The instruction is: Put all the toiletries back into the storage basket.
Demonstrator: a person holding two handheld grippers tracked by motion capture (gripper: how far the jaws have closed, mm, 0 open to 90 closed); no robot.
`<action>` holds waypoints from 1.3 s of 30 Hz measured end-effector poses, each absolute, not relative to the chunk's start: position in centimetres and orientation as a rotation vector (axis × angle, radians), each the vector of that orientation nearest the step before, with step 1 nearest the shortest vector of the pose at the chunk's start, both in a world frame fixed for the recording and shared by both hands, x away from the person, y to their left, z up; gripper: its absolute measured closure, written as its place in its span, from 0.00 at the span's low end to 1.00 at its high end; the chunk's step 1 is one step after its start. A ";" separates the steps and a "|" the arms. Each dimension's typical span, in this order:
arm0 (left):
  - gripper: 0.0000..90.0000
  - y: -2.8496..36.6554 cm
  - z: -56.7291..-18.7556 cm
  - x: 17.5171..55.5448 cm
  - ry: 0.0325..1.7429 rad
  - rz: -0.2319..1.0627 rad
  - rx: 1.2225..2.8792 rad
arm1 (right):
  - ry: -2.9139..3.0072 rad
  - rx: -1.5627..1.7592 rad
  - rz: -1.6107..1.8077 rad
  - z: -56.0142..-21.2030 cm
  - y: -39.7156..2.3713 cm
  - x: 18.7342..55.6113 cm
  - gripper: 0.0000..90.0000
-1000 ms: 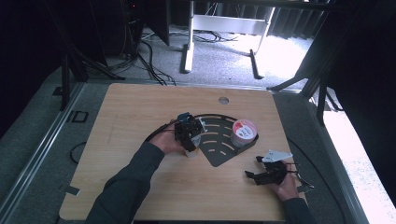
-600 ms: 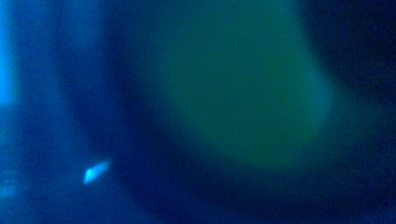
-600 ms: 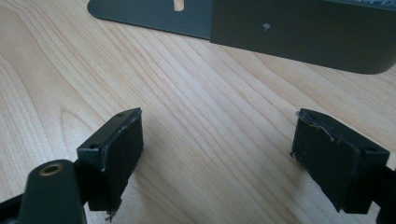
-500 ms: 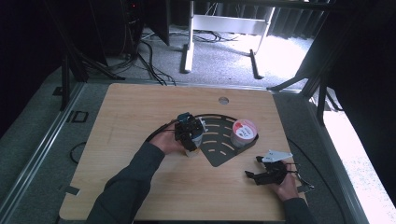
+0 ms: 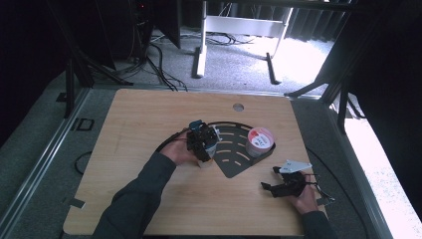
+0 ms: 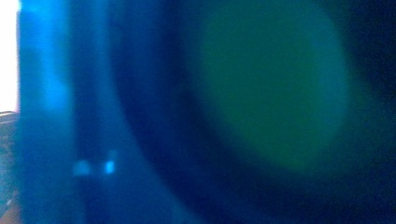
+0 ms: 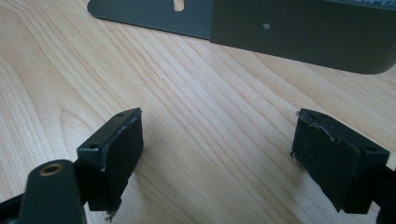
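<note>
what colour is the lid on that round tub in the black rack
White with a red label, on the round tub in the high view.

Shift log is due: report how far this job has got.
Done: a red-and-white tape roll sits at the right end of the black slotted plate. In hand: the left claw, jaws just closing, is over a pale object at the plate's left end; grip unclear. Left: the right claw rests open and empty on the table.
</note>
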State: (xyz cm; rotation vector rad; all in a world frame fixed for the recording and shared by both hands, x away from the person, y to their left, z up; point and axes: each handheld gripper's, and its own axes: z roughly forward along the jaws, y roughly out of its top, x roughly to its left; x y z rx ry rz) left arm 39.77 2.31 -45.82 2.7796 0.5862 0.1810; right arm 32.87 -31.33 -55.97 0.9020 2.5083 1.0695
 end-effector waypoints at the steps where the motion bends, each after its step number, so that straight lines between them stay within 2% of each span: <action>1: 0.62 2.3 -45.8 39.7 0.583 0.175 2.777 | 2.509 0.902 1.069 -56.0 -31.3 32.9 0.18; 19: 0.62 1.8 -45.2 39.6 0.571 0.096 2.729 | 2.508 0.901 1.069 -56.0 -31.3 32.9 0.18; 39: 0.62 0.6 -44.5 39.5 0.585 0.092 2.678 | 2.508 0.900 1.069 -56.0 -31.3 32.9 0.18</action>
